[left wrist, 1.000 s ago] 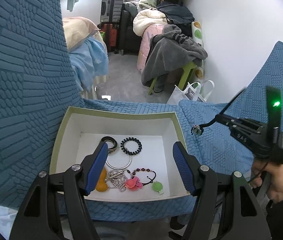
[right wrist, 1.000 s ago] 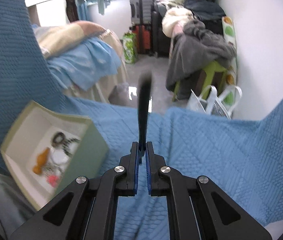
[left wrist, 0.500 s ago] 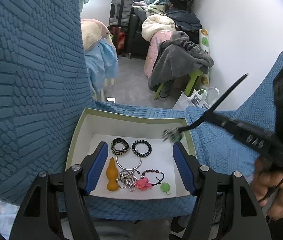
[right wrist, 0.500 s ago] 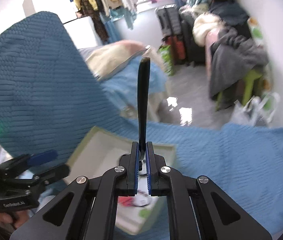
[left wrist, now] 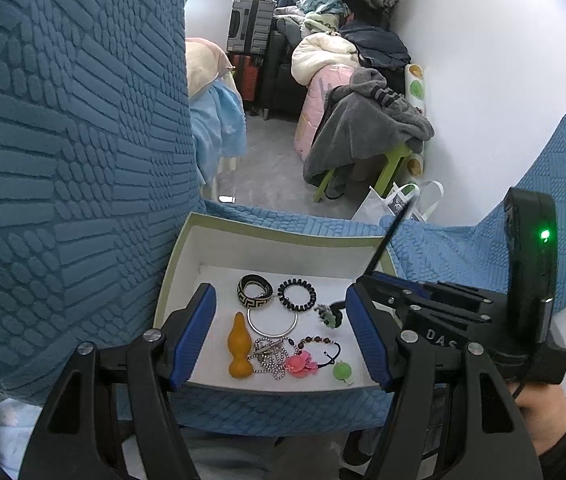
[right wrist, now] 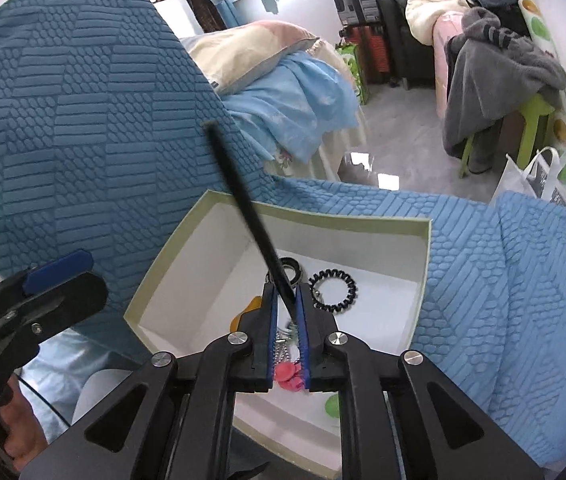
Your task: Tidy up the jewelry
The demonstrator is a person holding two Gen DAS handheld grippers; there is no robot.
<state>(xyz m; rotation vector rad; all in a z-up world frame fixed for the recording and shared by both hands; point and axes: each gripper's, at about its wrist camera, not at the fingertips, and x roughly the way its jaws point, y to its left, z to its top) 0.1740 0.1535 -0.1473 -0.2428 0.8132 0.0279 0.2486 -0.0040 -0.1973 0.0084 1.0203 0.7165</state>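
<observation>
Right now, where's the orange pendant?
Left wrist view: orange pendant lies in the box, front-left, beside the silver chain and below the patterned bangle.
</observation>
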